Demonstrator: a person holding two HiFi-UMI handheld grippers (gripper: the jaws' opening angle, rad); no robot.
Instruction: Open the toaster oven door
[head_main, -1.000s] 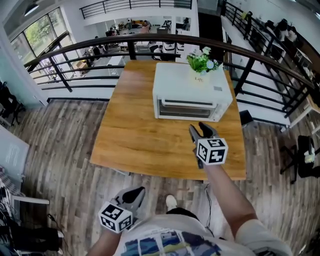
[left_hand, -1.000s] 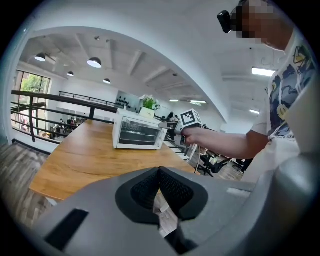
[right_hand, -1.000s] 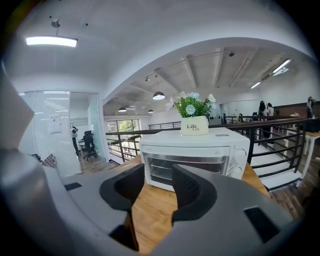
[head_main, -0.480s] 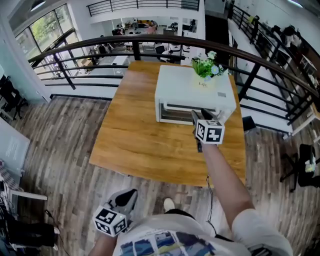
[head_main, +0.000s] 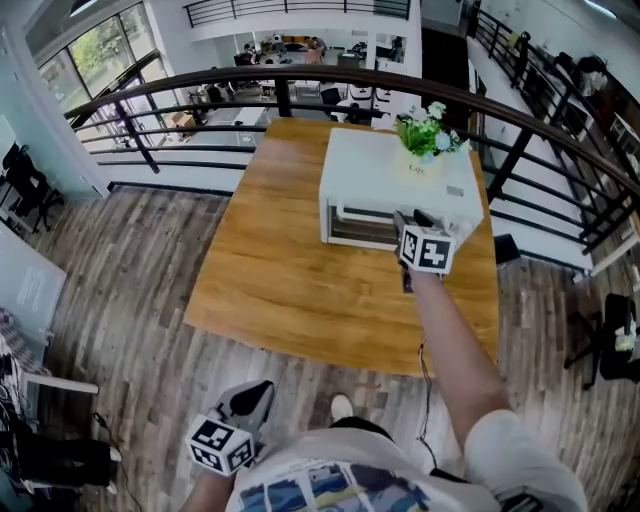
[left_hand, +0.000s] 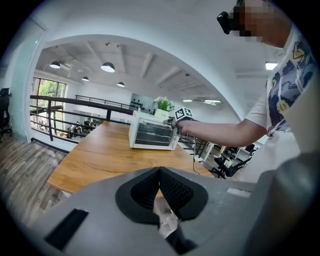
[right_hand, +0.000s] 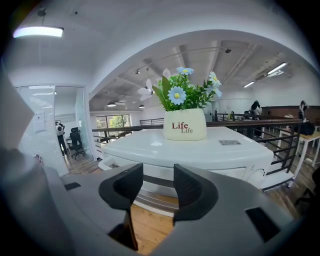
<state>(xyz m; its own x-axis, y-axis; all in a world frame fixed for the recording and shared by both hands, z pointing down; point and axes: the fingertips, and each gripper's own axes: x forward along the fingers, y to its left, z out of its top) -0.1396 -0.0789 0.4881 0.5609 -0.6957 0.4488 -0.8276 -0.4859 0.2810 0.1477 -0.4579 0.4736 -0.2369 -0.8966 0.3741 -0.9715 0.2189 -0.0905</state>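
The white toaster oven (head_main: 400, 180) sits at the far end of the wooden surface (head_main: 280, 260), its door (head_main: 362, 228) shut. The right gripper (head_main: 410, 218) hovers at the handle (right_hand: 156, 181), its jaws just opened wide with nothing between them yet. The left gripper (head_main: 255, 395) hangs low, jaws together. Next I'd expect it to ease forward, clamp the handle and pull down.

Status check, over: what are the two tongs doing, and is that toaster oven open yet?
Right tongs just opened wide, empty, at toaster oven front. Left tongs shut, empty. Door closed. Flower pot on top, nothing blocking.
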